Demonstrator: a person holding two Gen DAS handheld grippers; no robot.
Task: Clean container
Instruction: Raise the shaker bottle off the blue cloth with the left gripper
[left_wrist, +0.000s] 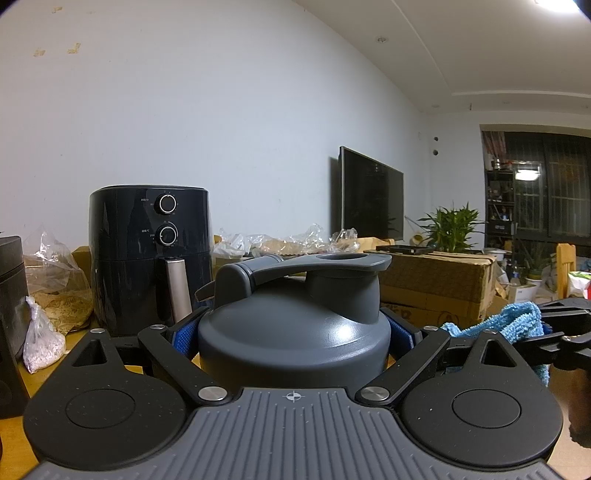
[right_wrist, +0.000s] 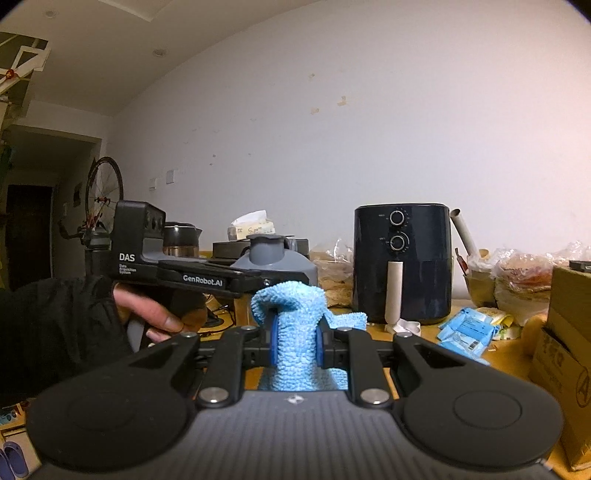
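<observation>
Left hand-held gripper (right_wrist: 295, 275) body reads "DAS", small print below it illegible, and "GenRobot.AI" forward of that. Air fryer (right_wrist: 402, 262) dial markings illegible.

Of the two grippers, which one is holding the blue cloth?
The right gripper: its blue pads are shut on the light blue cloth. The left gripper instead clamps the grey container by its lid.
</observation>
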